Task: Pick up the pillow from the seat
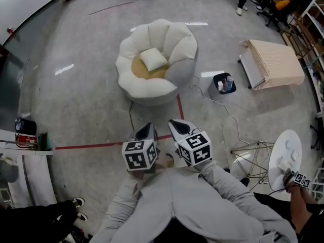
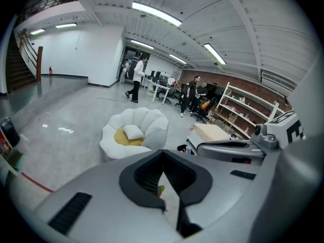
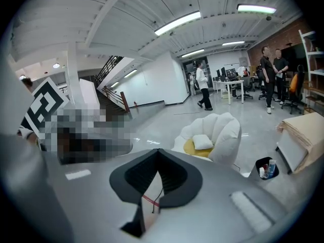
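Note:
A small white pillow (image 1: 153, 58) lies on the yellow seat of a white shell-shaped armchair (image 1: 169, 39), a few steps ahead on the grey floor. Both grippers are held side by side close to the person's chest, well short of the chair. The left gripper (image 1: 147, 127) is shut with nothing in it, and the right gripper (image 1: 175, 124) is shut and empty too. The left gripper view shows the pillow (image 2: 133, 131) and the armchair (image 2: 152, 125) beyond the tips of the left gripper (image 2: 162, 154). The right gripper view shows the pillow (image 3: 202, 142) ahead of the right gripper (image 3: 158, 151).
A red tape line (image 1: 101, 145) crosses the floor between me and the chair. Right of the chair lie a cable, a black bin with bottles (image 1: 223, 85) and a beige folded mattress (image 1: 273, 62). A white round table (image 1: 284, 156) and a wire frame (image 1: 251, 158) stand at right. People walk farther back.

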Demonstrator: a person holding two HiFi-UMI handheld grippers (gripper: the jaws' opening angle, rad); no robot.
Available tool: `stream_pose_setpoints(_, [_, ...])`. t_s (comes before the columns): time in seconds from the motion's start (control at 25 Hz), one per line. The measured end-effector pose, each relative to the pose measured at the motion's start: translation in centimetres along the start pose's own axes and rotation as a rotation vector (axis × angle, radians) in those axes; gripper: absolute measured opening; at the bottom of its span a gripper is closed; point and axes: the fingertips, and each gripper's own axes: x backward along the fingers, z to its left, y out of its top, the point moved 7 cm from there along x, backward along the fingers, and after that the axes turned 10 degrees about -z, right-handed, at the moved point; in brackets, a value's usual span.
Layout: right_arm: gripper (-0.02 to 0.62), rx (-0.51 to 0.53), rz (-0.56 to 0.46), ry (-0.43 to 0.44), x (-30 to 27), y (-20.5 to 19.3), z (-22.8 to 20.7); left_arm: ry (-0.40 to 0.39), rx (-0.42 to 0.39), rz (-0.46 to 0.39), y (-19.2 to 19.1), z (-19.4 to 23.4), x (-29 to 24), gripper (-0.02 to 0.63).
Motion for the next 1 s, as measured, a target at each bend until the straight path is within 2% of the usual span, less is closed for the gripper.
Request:
stream_pose_setpoints(0.48, [0.000,-0.009,0.022,-0.030,-5.2,2.0,-3.7,-0.012,0.011,0.025,3.3,2.7,-5.8,0.006])
stream_pose_setpoints(1.0, [0.000,-0.015,0.026,-0.080,-14.2,6.6,-7.1,-0.040,-0.007,0.066,9.7,8.3,-13.8,0.006])
